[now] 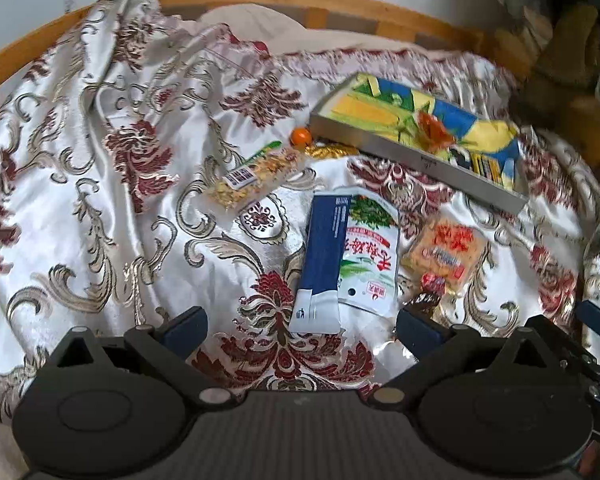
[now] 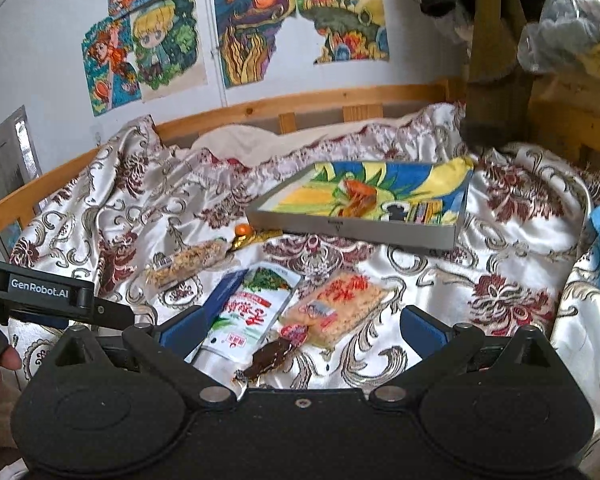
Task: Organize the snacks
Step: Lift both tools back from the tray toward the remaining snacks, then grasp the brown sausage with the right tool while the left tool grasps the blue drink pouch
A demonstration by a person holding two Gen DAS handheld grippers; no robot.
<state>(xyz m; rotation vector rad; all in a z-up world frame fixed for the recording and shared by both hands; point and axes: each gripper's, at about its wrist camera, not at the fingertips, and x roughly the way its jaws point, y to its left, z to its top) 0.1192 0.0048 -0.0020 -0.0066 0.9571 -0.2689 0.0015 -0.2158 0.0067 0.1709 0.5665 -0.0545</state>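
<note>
Left wrist view
- Left gripper (image 1: pixel 302 330): jaws spread wide, empty, hanging over the bedspread (image 1: pixel 120 208) near its front edge.
- Pouch (image 1: pixel 350 258): white-and-blue, flat on the bedspread just ahead of the jaws; long axis runs away from the gripper, hang-hole end nearest.
- Rice cake (image 1: pixel 446 250): orange pack just right of the pouch, apart from it.
- Nut bar (image 1: pixel 256 174): clear wrapper, further back and left, long axis slanting up to the right.
- Box (image 1: pixel 420 136): shallow tray toward the bedspread's back right, already holding a few wrapped sweets.
- Orange ball (image 1: pixel 301 136): at the box's near-left corner, next to a gold wrapper (image 1: pixel 328 151).

Right wrist view
- Right gripper (image 2: pixel 302 330): jaws spread, nothing between them; the dark bar (image 2: pixel 270 356) lies just ahead.
- Pouch (image 2: pixel 252 312): slanted, top end pointing toward the box (image 2: pixel 364 204), bottom end by the left finger.
- Rice cake (image 2: pixel 338 306): right of the pouch, long axis slanting the same way.
- Left gripper (image 2: pixel 112 314): reaches in from the left edge.

Handling (judgement)
- Pouch: light, limp, slick film; likely best pinched across a short edge or seam, not the flat face.
- Rice cake: light but brittle; grip gently by the wrapper's sealed end.
- Bedspread: soft, glossy, so packs may slide or sink when pressed.
</note>
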